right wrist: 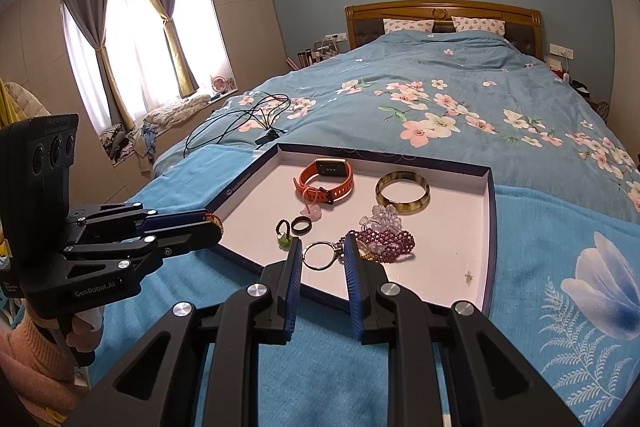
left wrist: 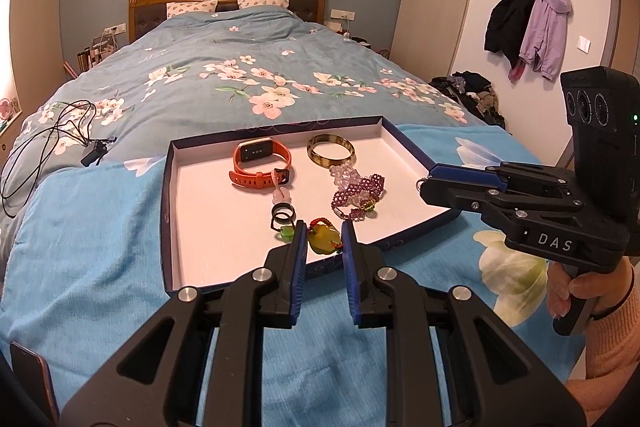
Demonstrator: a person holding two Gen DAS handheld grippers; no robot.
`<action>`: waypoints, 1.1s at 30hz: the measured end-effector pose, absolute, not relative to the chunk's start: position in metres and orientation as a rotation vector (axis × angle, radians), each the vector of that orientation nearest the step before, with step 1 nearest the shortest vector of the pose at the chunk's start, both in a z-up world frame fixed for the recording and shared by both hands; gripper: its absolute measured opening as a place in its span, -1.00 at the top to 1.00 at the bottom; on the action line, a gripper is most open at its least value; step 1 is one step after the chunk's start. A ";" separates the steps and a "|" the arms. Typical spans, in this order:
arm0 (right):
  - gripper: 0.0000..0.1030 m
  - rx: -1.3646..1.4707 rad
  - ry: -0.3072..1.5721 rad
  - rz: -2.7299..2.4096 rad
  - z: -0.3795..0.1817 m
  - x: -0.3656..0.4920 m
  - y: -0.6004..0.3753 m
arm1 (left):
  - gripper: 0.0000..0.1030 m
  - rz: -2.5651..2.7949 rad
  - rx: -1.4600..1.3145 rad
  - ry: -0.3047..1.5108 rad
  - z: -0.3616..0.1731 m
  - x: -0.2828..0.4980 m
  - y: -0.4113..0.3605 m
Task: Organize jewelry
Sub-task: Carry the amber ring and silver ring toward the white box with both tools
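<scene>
A shallow white tray with a dark blue rim (left wrist: 168, 211) (right wrist: 490, 227) lies on a blue blanket on the bed. It holds an orange smartwatch (left wrist: 260, 163) (right wrist: 326, 179), an amber bangle (left wrist: 331, 150) (right wrist: 402, 193), purple and clear bead bracelets (left wrist: 358, 193) (right wrist: 380, 235) and dark rings (left wrist: 283, 215) (right wrist: 301, 225). My left gripper (left wrist: 323, 241) (right wrist: 214, 227) is shut on a yellow-green pendant (left wrist: 323, 241) with a red cord, at the tray's near edge. My right gripper (right wrist: 321, 255) (left wrist: 424, 183) is shut on a silver key ring (right wrist: 318, 255) over the tray's near edge.
A black cable with a charger (left wrist: 60, 135) (right wrist: 256, 119) lies on the floral duvet left of the tray. A phone (left wrist: 30, 375) rests at the near left on the blanket. Coats (left wrist: 528, 23) hang on the right wall.
</scene>
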State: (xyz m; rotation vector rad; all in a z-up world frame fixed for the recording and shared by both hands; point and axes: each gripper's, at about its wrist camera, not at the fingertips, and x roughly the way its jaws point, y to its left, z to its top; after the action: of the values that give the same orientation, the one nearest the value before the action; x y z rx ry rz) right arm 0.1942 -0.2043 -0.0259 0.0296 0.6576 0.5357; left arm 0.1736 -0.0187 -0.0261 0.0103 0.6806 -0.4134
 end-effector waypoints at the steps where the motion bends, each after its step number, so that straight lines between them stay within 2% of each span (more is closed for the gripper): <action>1: 0.63 0.029 0.658 0.535 -0.026 0.197 -0.204 | 0.66 -0.412 0.011 0.680 -0.026 0.175 -0.018; 33: 0.63 0.049 0.667 0.519 -0.030 0.219 -0.204 | 0.66 -0.366 0.028 0.680 -0.027 0.197 -0.018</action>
State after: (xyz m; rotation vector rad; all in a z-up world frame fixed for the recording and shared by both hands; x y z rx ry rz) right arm 0.2193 -0.2036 -0.0304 0.0488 0.6672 0.5194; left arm 0.1970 -0.0183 -0.0270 0.0276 0.6796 -0.3659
